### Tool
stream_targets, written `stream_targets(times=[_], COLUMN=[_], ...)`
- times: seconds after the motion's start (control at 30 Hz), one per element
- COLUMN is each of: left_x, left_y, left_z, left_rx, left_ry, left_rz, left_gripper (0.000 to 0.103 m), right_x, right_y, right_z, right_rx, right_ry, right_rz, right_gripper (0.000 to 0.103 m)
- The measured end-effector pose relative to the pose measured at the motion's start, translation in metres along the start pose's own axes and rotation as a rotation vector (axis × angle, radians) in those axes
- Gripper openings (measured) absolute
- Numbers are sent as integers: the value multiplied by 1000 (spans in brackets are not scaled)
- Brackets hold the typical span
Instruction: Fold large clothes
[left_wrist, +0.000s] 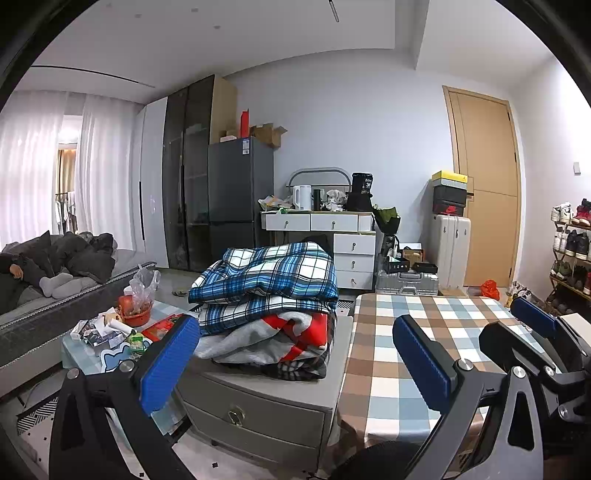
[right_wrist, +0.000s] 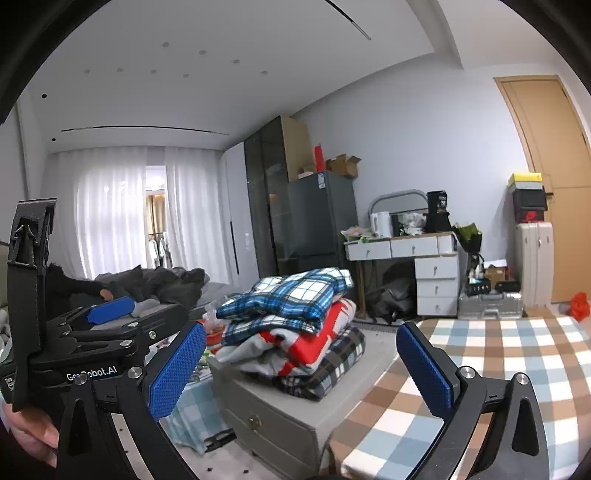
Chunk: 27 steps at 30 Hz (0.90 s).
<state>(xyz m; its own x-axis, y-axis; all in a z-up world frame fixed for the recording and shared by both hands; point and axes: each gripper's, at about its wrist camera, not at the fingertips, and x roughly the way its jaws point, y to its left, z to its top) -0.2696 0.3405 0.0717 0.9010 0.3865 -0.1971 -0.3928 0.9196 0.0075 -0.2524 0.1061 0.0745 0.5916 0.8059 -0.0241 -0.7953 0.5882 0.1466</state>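
Both tongs spread wide and holding nothing: left tongs (left_wrist: 295, 354) aimed at the stack of clothes (left_wrist: 267, 299), right tongs (right_wrist: 301, 363) likewise, with the left tongs' blue pad (right_wrist: 110, 308) showing in the right wrist view, left of the stack.

Stack of clothes sitting on the grey drawer cabinet (left_wrist: 258, 402). Blue plaid piece (right_wrist: 291, 295) on top of the stack, doubled over fairly neatly; red and grey piece (right_wrist: 295, 343) under it, looser, edges bulging out; dark checked piece (right_wrist: 332, 365) at the bottom of the stack, one corner hanging over the cabinet edge.

Checked tabletop (left_wrist: 424, 332) just right of the stack, no garment spread on it in either view. Low cluttered table (left_wrist: 122, 332) just left of the stack, carrying an orange bowl (left_wrist: 135, 314) and packets.

Progress, as a judgement only: could fit a pile of garments waiting to be laid out on the tabletop and folded, or equally a pile of folded pieces set aside. Rough lower layers lean toward work left, tidy top piece toward some done. Not settled by these views.
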Motion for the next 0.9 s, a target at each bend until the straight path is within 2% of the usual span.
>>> stream_targets(times=[0.9], left_x=[-1], left_y=[3], left_z=[1], left_rx=[-4], left_ry=[-1], left_rz=[3], left_gripper=[102], right_x=[-5], right_y=[5], right_z=[0], right_rx=[23], right_ry=[-5], right_rz=[15], right_gripper=[103])
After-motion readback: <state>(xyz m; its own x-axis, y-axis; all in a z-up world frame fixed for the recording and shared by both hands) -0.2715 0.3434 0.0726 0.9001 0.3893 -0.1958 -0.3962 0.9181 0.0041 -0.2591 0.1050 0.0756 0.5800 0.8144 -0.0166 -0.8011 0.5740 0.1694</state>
